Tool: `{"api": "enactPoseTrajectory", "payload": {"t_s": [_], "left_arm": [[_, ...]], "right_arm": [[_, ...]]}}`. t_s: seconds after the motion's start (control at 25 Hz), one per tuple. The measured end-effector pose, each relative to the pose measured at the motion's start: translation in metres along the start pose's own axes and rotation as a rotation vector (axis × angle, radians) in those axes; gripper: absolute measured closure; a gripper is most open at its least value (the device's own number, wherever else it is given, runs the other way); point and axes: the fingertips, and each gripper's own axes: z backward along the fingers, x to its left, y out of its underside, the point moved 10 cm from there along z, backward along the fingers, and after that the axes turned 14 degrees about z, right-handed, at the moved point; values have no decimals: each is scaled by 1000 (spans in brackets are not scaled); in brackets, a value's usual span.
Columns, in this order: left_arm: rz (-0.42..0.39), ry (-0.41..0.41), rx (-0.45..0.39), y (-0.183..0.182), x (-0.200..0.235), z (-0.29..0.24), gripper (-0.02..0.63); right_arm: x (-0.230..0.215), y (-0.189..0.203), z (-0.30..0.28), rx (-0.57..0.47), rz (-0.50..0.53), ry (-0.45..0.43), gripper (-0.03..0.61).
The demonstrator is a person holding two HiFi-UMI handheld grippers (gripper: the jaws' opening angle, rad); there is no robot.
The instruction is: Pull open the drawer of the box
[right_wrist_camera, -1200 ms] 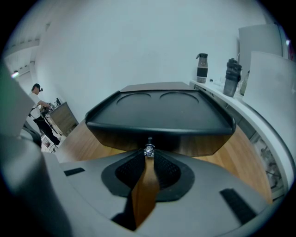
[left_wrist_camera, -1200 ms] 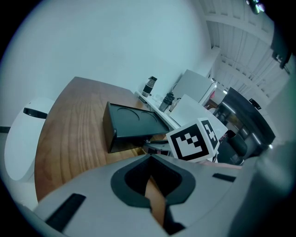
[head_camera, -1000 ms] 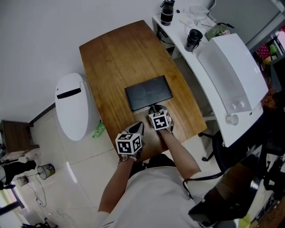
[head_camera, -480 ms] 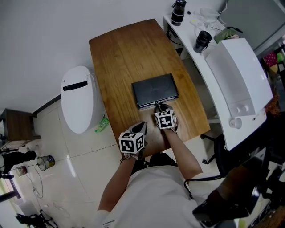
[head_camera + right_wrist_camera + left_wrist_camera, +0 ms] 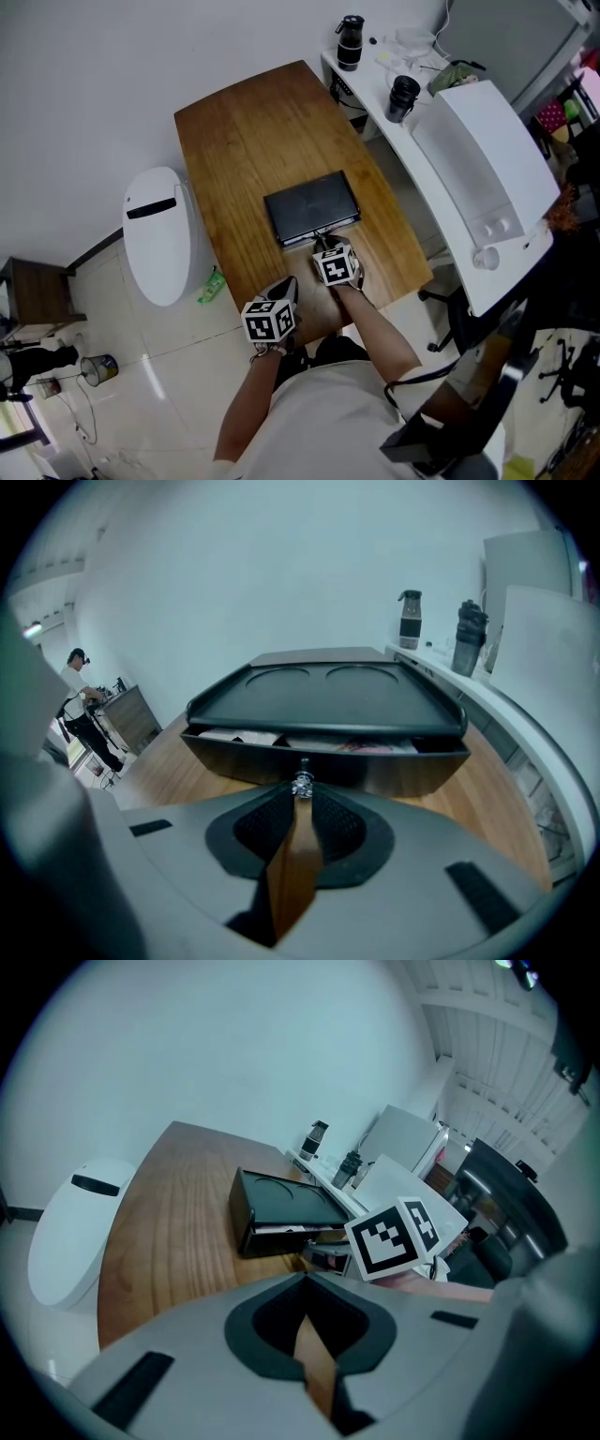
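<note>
Two grippers, both on the box's near side. Left gripper (image 5: 287,286) hangs off the box's near-left corner, jaws together on nothing; likely spare. Right gripper (image 5: 302,797) pinches the small knob (image 5: 302,784) on the drawer (image 5: 328,761) front, a grip for pulling. Drawer stands a crack out of the box (image 5: 311,206). Contents: pale flat scraps, unreadable.

You can read no words, numbers or brand names anywhere. The left cube (image 5: 271,321) on your left gripper (image 5: 290,283) and the right cube (image 5: 337,265) on your right gripper (image 5: 324,240) carry only black-and-white square markers. These are patterns, not letters.
</note>
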Motion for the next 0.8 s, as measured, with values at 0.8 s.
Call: {"api": "enactPoseTrajectory", "payload": {"t_s": [0.8], "left_arm": [[5,-17,6,21,-6,9,612]], "right_arm": [[4,18,15,8,-8,-7,525]]}}
